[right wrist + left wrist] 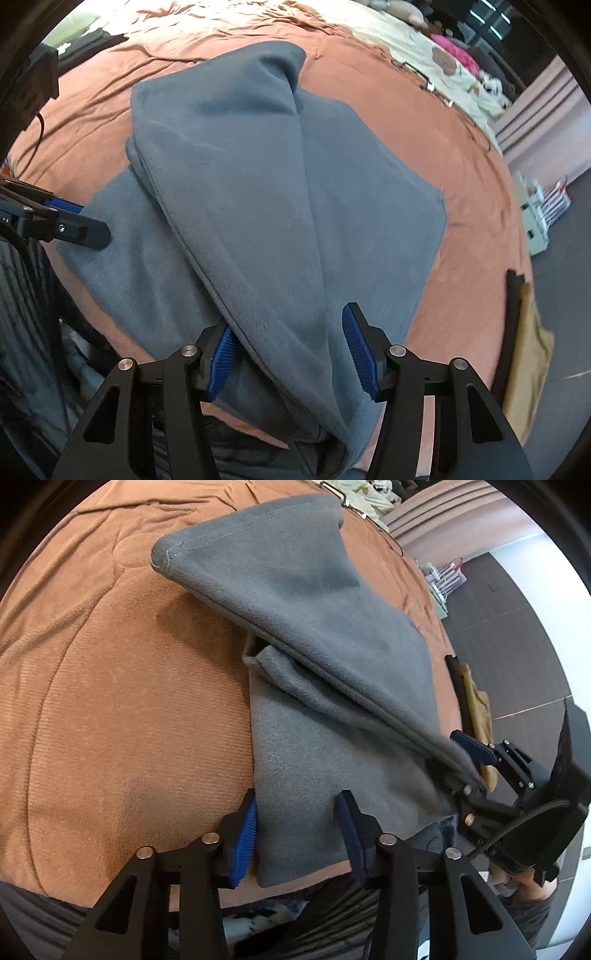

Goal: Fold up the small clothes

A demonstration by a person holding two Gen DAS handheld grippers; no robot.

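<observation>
Left tool (299,827): fingers spread apart, blue ribbed pads (246,834) facing each other, nothing clamped between them; the inner finger tip rests on grey cloth, the outer one beside its edge. Right tool (290,350): fingers set wide, blue pads (356,349) on either side of a raised bundle of the same cloth; actual pad contact cannot be confirmed. In the left wrist view the right tool stands to the right, with a hand (524,884) gripping its handle below

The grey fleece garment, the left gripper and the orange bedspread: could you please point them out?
grey fleece garment (258,192), right wrist view, raised fold.
left gripper (299,830), left wrist view, between its fingertips.
orange bedspread (129,701), left wrist view, bare ribbed area.
</observation>
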